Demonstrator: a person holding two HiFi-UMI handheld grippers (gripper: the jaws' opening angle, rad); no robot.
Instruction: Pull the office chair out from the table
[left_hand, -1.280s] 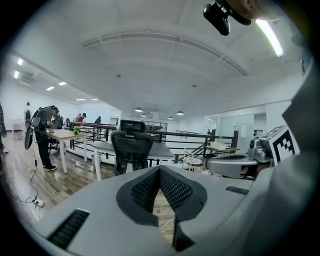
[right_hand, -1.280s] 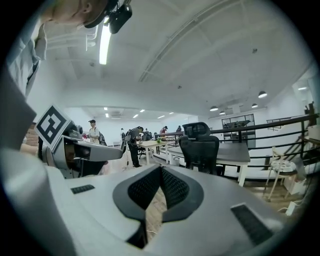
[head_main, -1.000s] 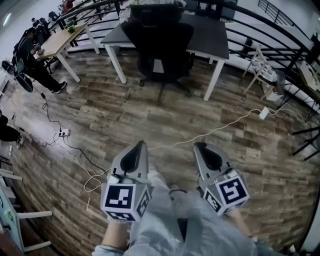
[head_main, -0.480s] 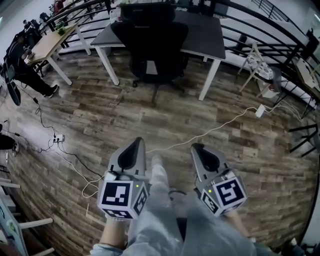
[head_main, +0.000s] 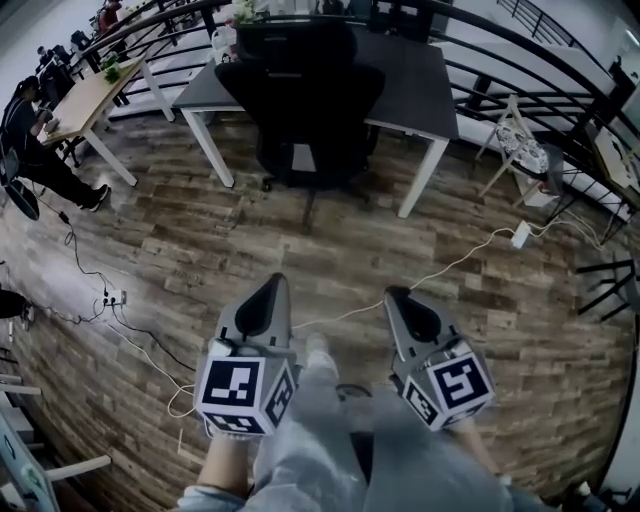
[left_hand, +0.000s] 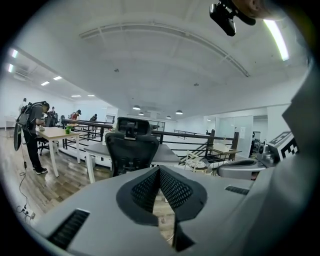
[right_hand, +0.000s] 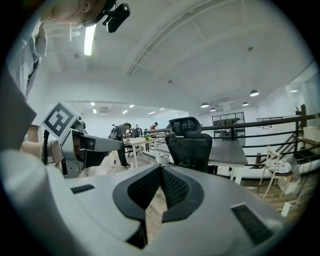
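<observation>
A black office chair (head_main: 305, 110) with a mesh back and headrest is tucked under a dark grey table (head_main: 415, 75) with white legs, at the top middle of the head view. It shows ahead in the left gripper view as chair (left_hand: 131, 150) and in the right gripper view as chair (right_hand: 189, 147). My left gripper (head_main: 277, 283) and right gripper (head_main: 396, 293) are held side by side low over the wooden floor, well short of the chair. Both are shut with nothing between the pads.
A white cable (head_main: 470, 255) with a power strip (head_main: 520, 235) crosses the floor ahead right. More cables (head_main: 110, 310) lie at left. A wooden table (head_main: 85, 100) with a person (head_main: 40, 150) beside it stands far left. A white folding stand (head_main: 520, 150) and black railing (head_main: 545, 65) border the right.
Both grippers have moved forward toward the chair and table, which now sit nearer and larger in the head view. Jaws stay shut.
</observation>
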